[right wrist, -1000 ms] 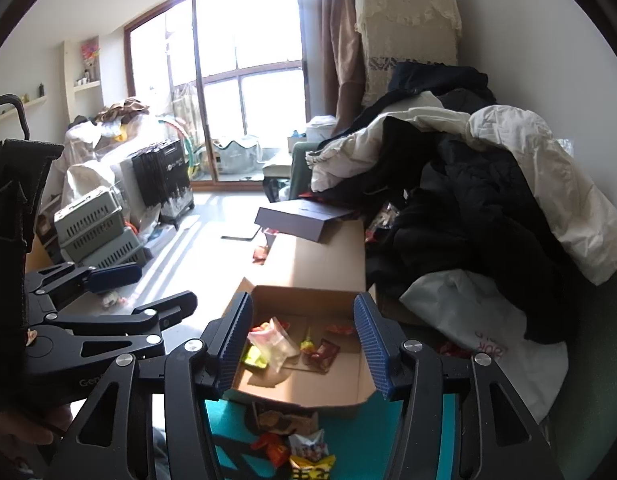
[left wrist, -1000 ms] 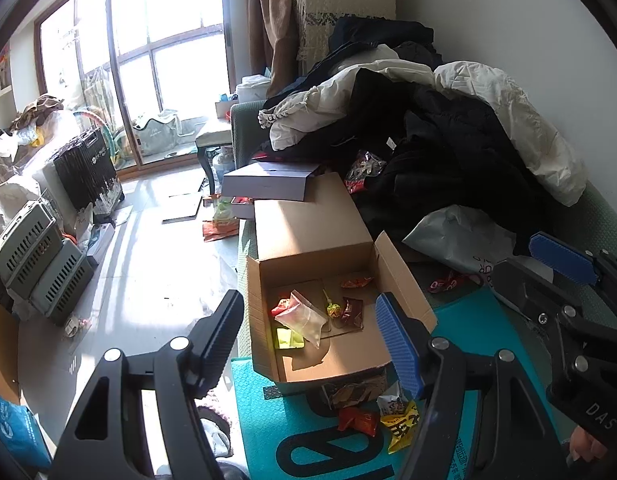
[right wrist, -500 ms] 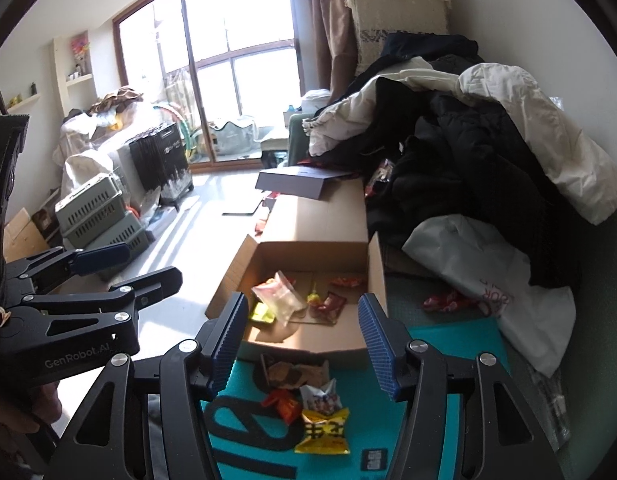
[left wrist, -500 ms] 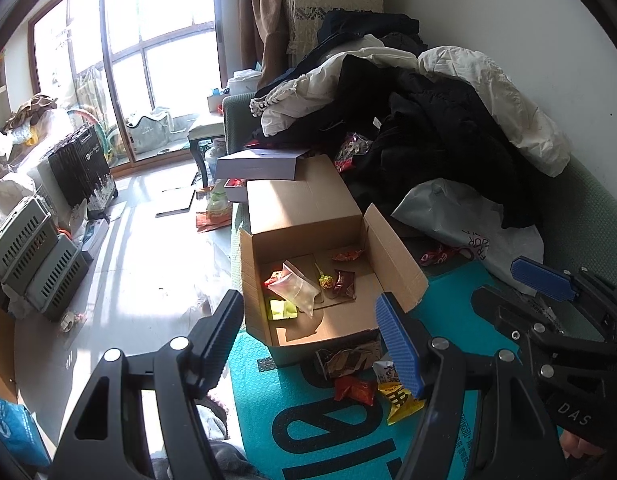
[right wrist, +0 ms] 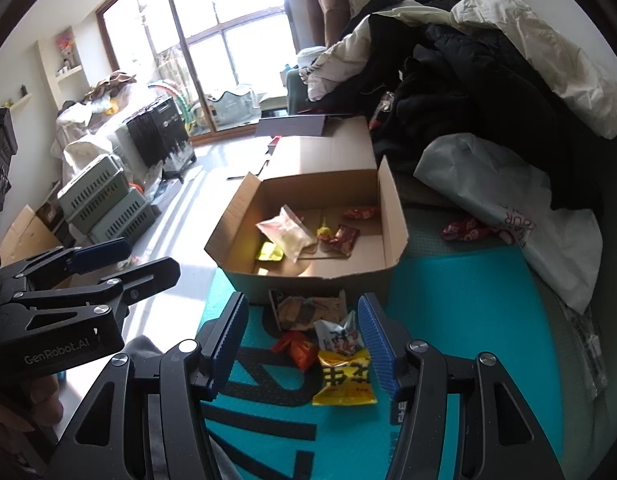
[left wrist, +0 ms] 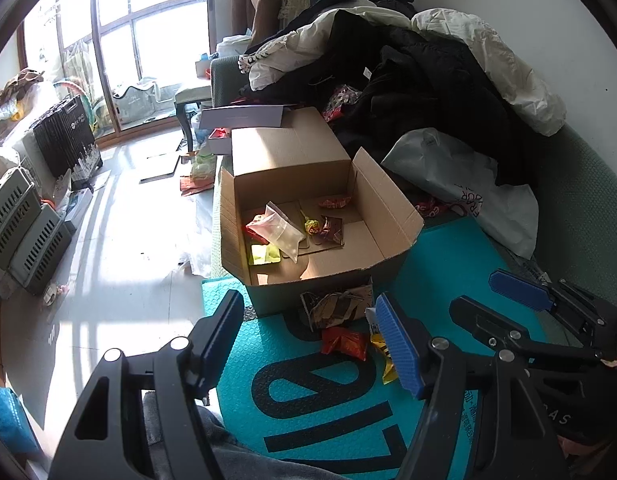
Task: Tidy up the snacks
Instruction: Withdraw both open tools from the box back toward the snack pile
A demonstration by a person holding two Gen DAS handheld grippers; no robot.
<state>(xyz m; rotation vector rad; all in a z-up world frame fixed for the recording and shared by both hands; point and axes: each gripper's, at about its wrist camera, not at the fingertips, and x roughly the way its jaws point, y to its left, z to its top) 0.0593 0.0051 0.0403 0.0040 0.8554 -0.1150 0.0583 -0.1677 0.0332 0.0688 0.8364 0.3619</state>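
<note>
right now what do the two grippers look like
Both are matte black plastic frames with silver rivets and ribbed blue finger pads. The left gripper carries white "GenRobot.AI" lettering on its side; the right gripper shows partial white letters, "DAS".

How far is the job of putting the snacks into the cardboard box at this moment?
Partly done. Several packets, among them a clear plastic bag and a dark red packet, lie inside the open cardboard box. Nothing is in hand: the left gripper and right gripper are open and empty. Left on the teal mat: a yellow packet, an orange-red packet, a white one and a brown one.
</note>
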